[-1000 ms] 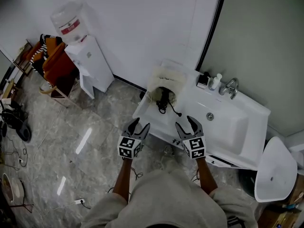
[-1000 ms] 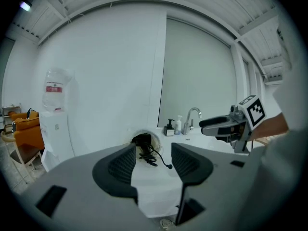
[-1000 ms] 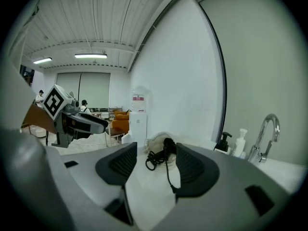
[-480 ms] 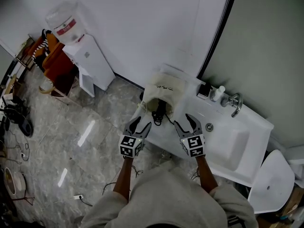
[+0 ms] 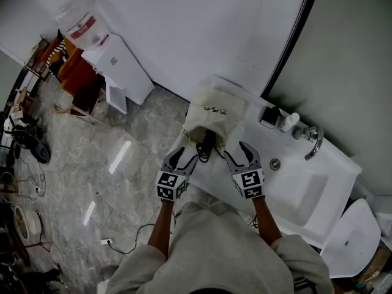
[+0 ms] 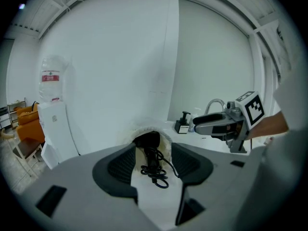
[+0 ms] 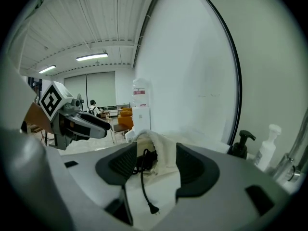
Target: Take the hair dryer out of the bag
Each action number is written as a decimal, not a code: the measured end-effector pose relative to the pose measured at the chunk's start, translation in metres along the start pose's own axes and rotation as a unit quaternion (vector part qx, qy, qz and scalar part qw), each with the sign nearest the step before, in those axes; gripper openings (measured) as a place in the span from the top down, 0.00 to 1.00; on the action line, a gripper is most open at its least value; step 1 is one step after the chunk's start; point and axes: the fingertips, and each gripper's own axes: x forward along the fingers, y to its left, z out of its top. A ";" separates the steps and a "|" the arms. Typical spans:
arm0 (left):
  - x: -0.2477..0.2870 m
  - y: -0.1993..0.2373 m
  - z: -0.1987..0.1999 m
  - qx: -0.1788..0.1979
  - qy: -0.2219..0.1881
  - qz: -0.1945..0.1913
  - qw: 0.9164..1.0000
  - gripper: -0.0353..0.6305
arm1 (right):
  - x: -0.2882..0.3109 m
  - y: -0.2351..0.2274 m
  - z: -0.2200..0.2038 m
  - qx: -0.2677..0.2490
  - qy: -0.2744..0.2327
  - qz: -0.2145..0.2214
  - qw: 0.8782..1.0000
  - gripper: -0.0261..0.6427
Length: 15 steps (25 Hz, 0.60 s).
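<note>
Extraction not yet begun: the black hair dryer (image 5: 207,141) sits inside the cream fabric bag (image 5: 215,110).

The bag lies on its side on the white worktop (image 5: 254,141) beside the basin, mouth toward the person. The dryer's dark body shows within the mouth, and its black power cord (image 6: 155,170) spills onto the worktop, plug end free. The left tool (image 5: 184,157) and right tool (image 5: 237,152) flank the mouth, jaws spread wide, gripping nothing and apparently touching neither bag nor dryer. Judged outstanding: grasp and withdrawal.

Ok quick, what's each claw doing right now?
Left claw: open, empty, short of the cream cloth bag.
Right claw: open, empty too.
</note>
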 end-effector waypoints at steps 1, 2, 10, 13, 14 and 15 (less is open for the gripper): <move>0.002 0.001 -0.002 -0.001 0.002 0.001 1.000 0.60 | 0.003 0.000 -0.002 -0.001 0.002 0.002 1.000 0.60; 0.004 0.001 -0.003 -0.003 0.004 0.001 1.000 0.60 | 0.006 -0.001 -0.003 -0.001 0.003 0.003 1.000 0.60; 0.025 0.008 -0.011 -0.013 0.015 -0.013 1.000 0.60 | 0.030 0.001 -0.010 -0.010 0.027 0.010 1.000 0.60; 0.035 0.010 -0.015 -0.015 0.021 -0.025 0.999 0.60 | 0.042 0.001 -0.014 -0.012 0.038 0.007 0.999 0.60; 0.038 0.011 -0.016 -0.015 0.024 -0.031 0.999 0.60 | 0.046 0.001 -0.016 -0.012 0.042 0.005 0.999 0.60; 0.042 0.012 -0.017 -0.016 0.026 -0.037 0.999 0.60 | 0.051 0.000 -0.017 -0.012 0.045 0.003 0.999 0.60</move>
